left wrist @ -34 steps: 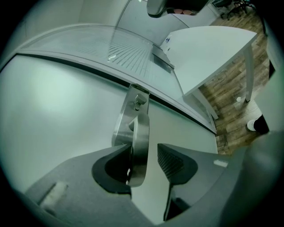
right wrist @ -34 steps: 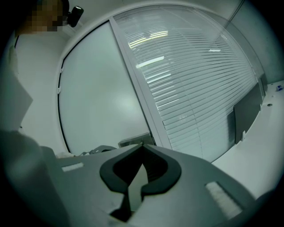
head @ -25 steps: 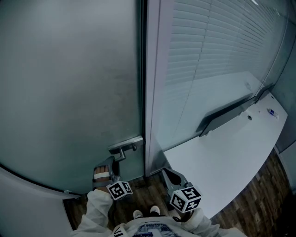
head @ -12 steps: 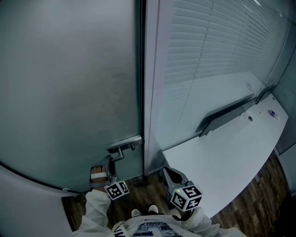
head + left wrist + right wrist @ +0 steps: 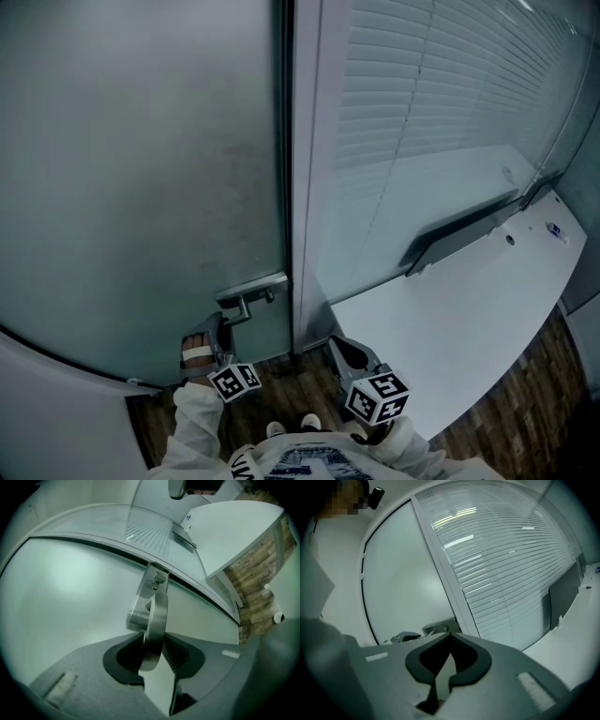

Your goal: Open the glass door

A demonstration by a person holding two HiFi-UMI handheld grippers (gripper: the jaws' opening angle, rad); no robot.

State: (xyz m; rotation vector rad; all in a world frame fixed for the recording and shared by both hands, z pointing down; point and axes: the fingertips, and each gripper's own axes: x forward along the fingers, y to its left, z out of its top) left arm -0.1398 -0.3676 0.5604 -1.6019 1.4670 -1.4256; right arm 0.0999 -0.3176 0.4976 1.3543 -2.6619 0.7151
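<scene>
One glass door, one metal handle, seemingly clamped between left gripper fingers. Right gripper fingers closed together, holding nothing, near one white desk.

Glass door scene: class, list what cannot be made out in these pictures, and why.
Behind the glass door: frosting hides it in every view.
The left gripper's hold on the door handle: too small and dark in the head view.
The handle's lever, right gripper view: behind the right gripper's own body.
</scene>
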